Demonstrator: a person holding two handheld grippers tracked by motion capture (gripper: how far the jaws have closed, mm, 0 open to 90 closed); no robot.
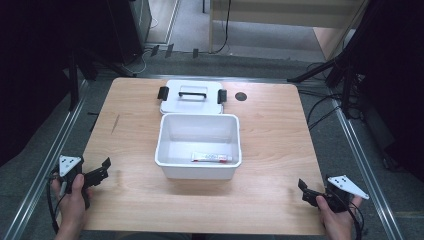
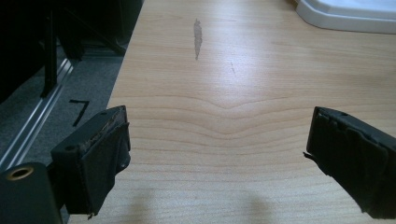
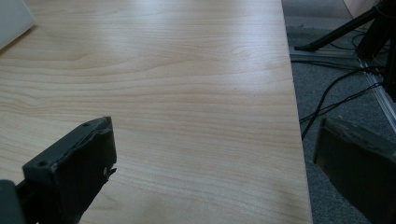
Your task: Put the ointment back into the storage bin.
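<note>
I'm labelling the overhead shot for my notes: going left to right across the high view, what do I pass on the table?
Left claw → white box, with a tube inside it → right claw.

The white box (image 1: 198, 146) sits mid-worktop (image 1: 270, 130), open on top, so tongs can pass straight down into it. Its lid (image 1: 192, 96) lies flat, touching the box's far side, blocking that approach. Left, right and near of the box, bare wood leaves wide passage.
</note>
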